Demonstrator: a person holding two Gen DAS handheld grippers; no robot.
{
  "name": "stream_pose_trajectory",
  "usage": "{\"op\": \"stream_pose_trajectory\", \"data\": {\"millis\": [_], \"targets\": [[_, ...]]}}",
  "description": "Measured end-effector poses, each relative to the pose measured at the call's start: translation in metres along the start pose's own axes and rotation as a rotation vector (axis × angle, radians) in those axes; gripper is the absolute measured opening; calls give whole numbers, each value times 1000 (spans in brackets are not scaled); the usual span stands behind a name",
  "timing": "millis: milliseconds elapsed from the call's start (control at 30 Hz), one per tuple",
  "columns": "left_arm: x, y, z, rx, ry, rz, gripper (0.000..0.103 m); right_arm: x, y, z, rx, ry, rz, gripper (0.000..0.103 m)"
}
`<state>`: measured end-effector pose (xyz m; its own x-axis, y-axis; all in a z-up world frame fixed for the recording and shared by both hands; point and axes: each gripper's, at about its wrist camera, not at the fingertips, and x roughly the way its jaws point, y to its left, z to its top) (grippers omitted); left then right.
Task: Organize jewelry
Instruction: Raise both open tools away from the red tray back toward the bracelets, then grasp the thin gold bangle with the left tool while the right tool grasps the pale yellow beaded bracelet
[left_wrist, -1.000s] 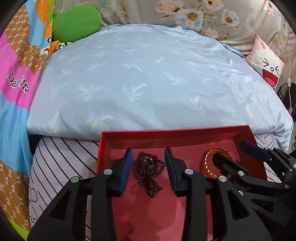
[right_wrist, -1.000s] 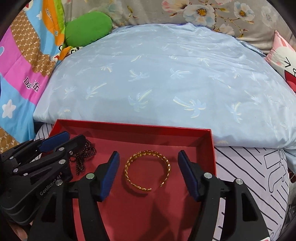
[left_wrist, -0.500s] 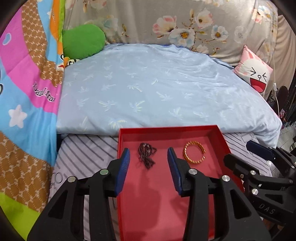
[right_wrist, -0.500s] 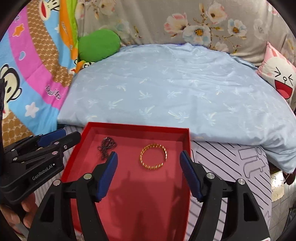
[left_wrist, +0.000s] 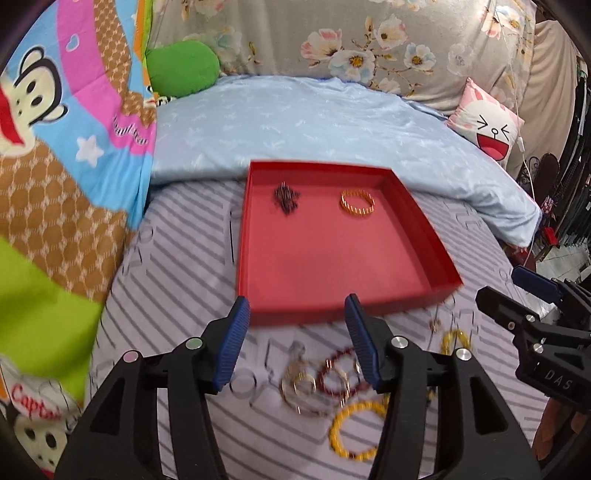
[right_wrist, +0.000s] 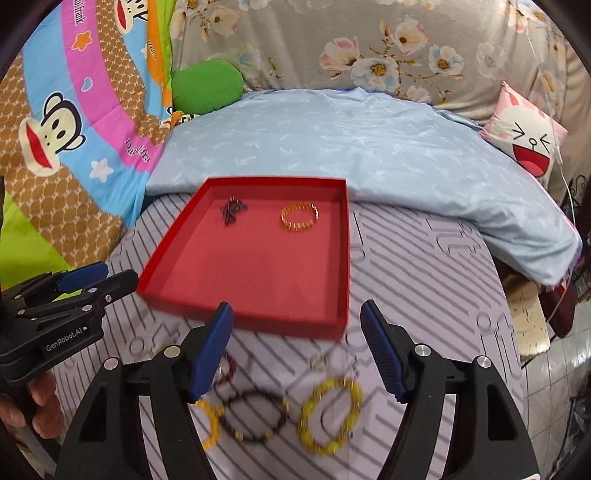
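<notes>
Both grippers hang empty over the loose pile on the near part of the striped sheet (right_wrist: 424, 266), fingers spread wide. Left gripper (left_wrist: 297, 341) sits over the silver rings (left_wrist: 301, 387) and a red bead bracelet (left_wrist: 338, 374). Right gripper (right_wrist: 297, 349) sits over the yellow bracelet (right_wrist: 330, 415) and a dark bead bracelet (right_wrist: 255, 419). My read: the wide spread is there to straddle a whole bracelet loop on the next pick, one piece per side.

Pile is still outside the tray (right_wrist: 341, 258), just short of its near edge. So most of the sorting is left.

In the tray, only two pieces, both near the far edge: dark bead string (right_wrist: 232, 210) toward the far-left corner, gold bangle (right_wrist: 299, 217) toward the far-right. They lie well apart, probably to keep the near half free for the rest.

Beyond the tray's far edge: blue quilt (right_wrist: 369, 147), then a green cushion (right_wrist: 207, 86) and a pink cushion (right_wrist: 528, 144).

Hard to read:
- Pile is motion-blurred in both views, so bead count and clasp type can't be told.
- Left finger hides part of the red bracelet; another yellow bracelet (left_wrist: 351, 432) runs under the left gripper body.
- A second yellow loop (right_wrist: 208, 424) is half behind the right gripper's left finger.
- Small bits near the tray's near-right corner (left_wrist: 456, 338) are too smeared to name.
- Can't tell whether the pile pieces are tangled or only overlapping.
</notes>
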<state>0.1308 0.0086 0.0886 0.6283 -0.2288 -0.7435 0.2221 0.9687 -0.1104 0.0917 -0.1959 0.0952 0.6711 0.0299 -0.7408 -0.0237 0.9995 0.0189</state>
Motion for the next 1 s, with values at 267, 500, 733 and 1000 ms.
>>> {"op": "stream_pose_trajectory", "data": {"millis": [267, 500, 733, 1000], "targets": [[-1, -9, -68, -28, 77, -9, 51, -11, 3, -63, 3, 54, -23, 69], [-1, 2, -93, -74, 99, 2, 53, -6, 0, -103, 42, 119, -12, 69], [7, 0, -85, -86, 88, 18, 69, -1, -4, -110, 69, 136, -8, 69], [40, -12, -76, -78, 124, 20, 72, 7, -6, -105, 68, 137, -7, 69]]}}
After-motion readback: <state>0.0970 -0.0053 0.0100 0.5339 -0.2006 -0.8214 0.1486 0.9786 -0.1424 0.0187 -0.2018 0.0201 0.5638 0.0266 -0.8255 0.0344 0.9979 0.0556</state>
